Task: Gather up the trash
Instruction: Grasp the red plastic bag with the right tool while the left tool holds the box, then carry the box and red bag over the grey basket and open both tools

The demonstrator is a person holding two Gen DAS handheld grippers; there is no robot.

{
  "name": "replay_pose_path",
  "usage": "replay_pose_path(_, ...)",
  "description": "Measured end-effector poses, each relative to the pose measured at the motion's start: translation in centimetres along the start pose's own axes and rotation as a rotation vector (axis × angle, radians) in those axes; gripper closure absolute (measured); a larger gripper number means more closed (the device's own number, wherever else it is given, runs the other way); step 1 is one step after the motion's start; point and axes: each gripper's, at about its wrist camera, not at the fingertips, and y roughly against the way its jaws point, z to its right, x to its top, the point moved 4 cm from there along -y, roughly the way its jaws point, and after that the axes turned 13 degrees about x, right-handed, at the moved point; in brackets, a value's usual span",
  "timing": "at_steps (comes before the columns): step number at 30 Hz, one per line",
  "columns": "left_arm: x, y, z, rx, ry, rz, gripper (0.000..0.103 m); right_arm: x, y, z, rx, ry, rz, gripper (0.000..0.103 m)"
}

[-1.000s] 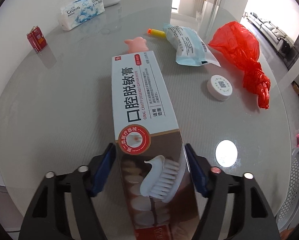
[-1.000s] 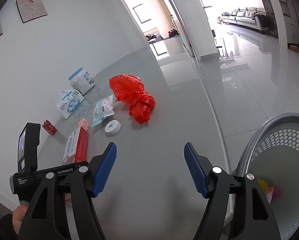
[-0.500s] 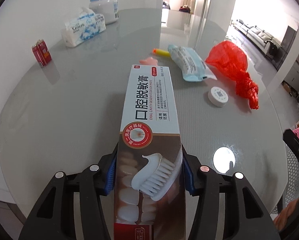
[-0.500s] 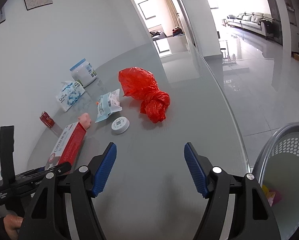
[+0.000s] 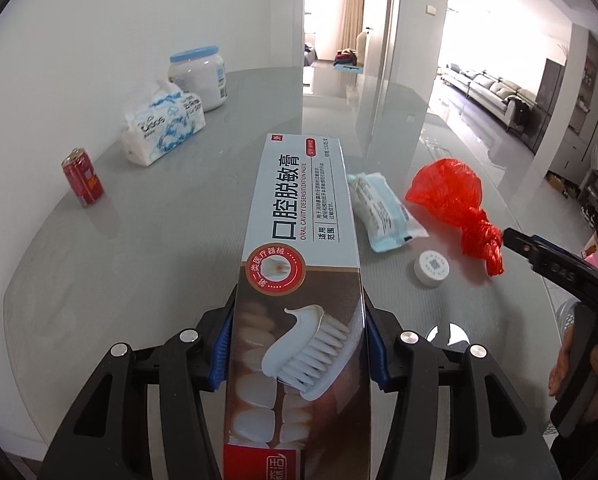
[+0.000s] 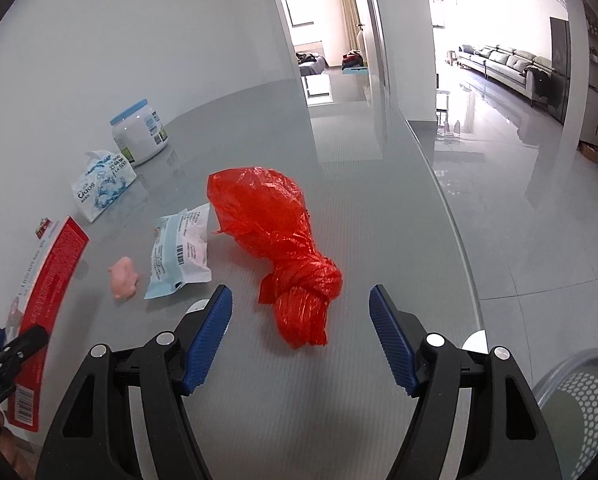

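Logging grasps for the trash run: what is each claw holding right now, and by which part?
The left claw grips the toothpaste box across its long sides near the toothbrush-picture end. The right claw stands open and empty before the red bag.

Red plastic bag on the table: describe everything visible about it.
The red plastic bag is thin, crinkled, translucent film, puffed at its far end and tied into a knot nearer the camera. It lies on its side on the grey glass table, beside a blue-white packet but apart from it. The open right gripper hovers just before the knot; nothing grips the bag.
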Motion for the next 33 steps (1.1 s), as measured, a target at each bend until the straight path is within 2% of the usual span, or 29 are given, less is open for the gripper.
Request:
replay_pose_path(6, 1.4, -1.1, 0.7, -0.018, -0.014, 0.019, 0.052, 1.1, -3.8, 0.5, -0.027, 0.019, -0.084, 0.035)
replay_pose_path(11, 1.9, -1.9, 1.1, -0.031, -0.017, 0.023, 0.052, 1.4, -5.6, 0.5, -0.046, 0.026, -0.120, 0.035)
replay_pose_path(13, 2.0, -2.1, 1.0, -0.028, -0.021, 0.031, 0.052, 1.4, -6.0, 0.6, -0.054, 0.028, -0.128, 0.040)
replay_pose_path(15, 2.2, -2.2, 0.8, -0.032, -0.020, 0.034, 0.052, 1.2, -6.2, 0.7, -0.058, 0.024, -0.141, 0.058)
replay_pose_path(17, 2.2, -2.3, 0.8, -0.037, -0.018, 0.033, 0.052, 1.2, -6.3, 0.6, -0.052, 0.016, -0.141, 0.059)
replay_pose_path(25, 2.1, -1.8, 1.0, -0.067, -0.019, 0.041, 0.052, 0.7, -3.9, -0.3, -0.047, -0.003, -0.081, 0.062)
replay_pose_path(33, 1.4, -0.1, 2.4, -0.114, -0.048, 0.063, 0.052, -1.6, 1.1, -0.4, -0.067, -0.063, -0.024, 0.062)
